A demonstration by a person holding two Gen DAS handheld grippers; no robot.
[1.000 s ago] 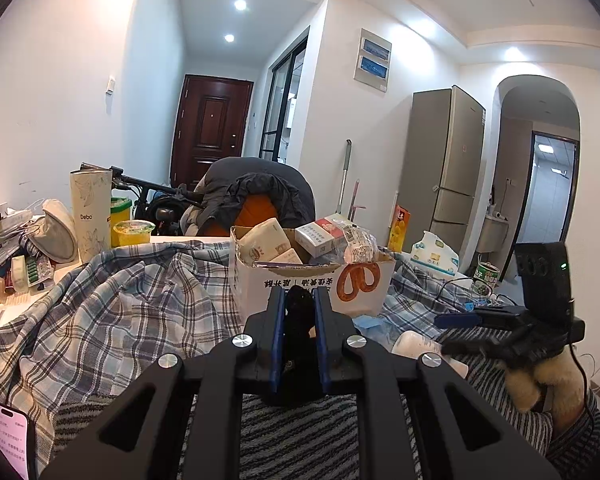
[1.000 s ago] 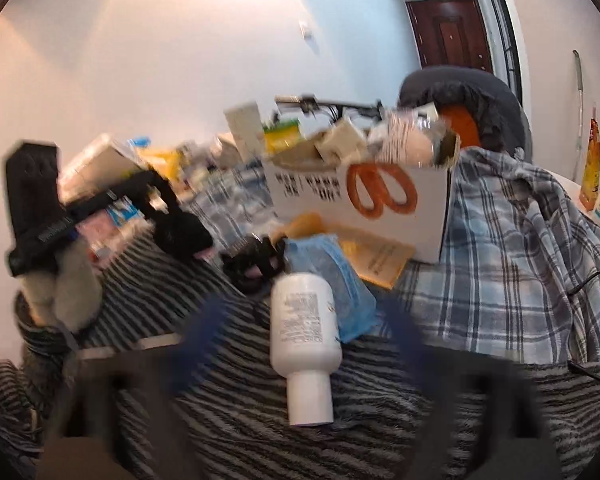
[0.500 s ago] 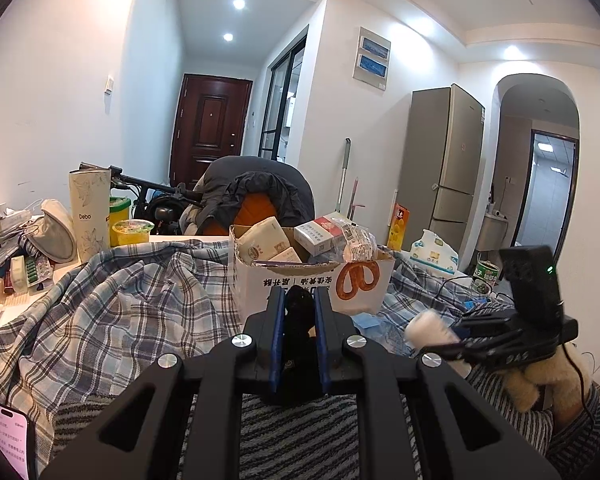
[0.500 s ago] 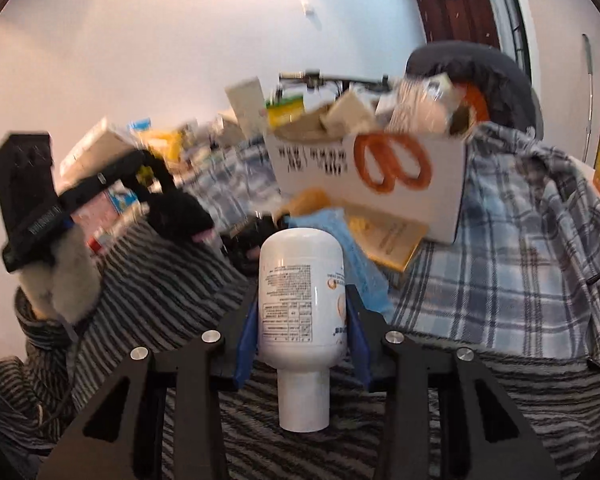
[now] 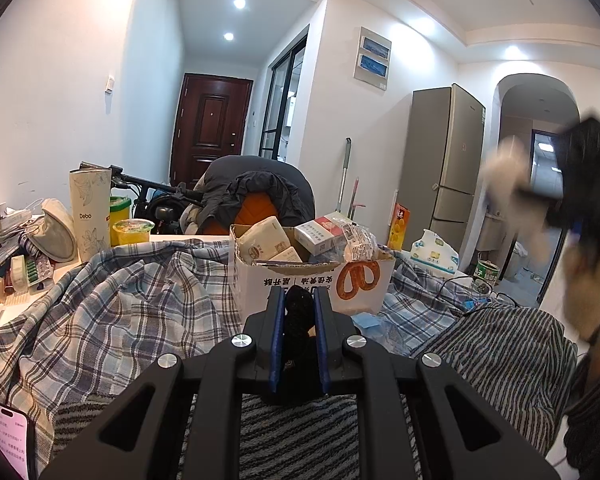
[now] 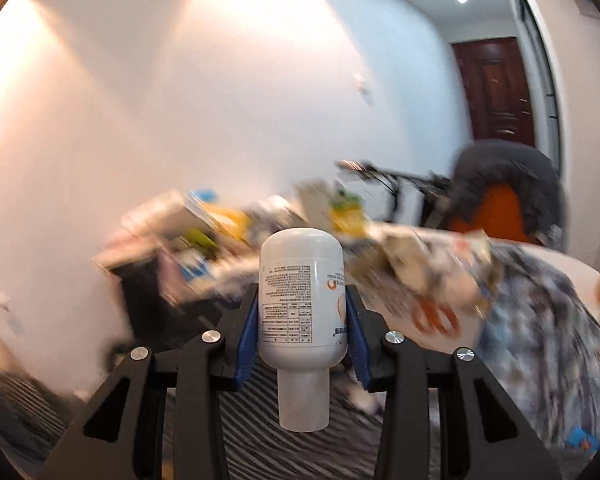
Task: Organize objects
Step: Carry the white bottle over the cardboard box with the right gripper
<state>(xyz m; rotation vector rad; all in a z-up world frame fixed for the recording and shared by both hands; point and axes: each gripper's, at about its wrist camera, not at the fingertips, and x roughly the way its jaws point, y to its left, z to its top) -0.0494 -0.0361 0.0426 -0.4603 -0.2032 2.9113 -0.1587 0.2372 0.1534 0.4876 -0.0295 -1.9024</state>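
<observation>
Gripping a white bottle (image 6: 302, 300) by its body, the right gripper (image 6: 303, 332) presses its blue pads (image 6: 247, 336) against both sides, with the cap end pointing back toward the camera and the rounded base pointing forward; the bottle hangs clear of the striped cloth (image 6: 260, 432) below it, and the background of this view is smeared by motion blur. The left gripper (image 5: 298, 320) has its jaws drawn nearly together, pinching a small black knitted object (image 5: 299, 312) between the pads above a striped garment (image 5: 300, 432). Just beyond its fingertips stands an open cardboard box (image 5: 312, 280) printed with an orange pretzel, crammed with cartons and packets and resting on a blue plaid cloth (image 5: 120, 312). To the left, near the wall, a clutter of packages surrounds a tall paper tube (image 5: 90, 216). Farther off are a chair draped with a dark jacket (image 5: 256, 196), a refrigerator (image 5: 444, 164) and a dark red door (image 5: 210, 128).
</observation>
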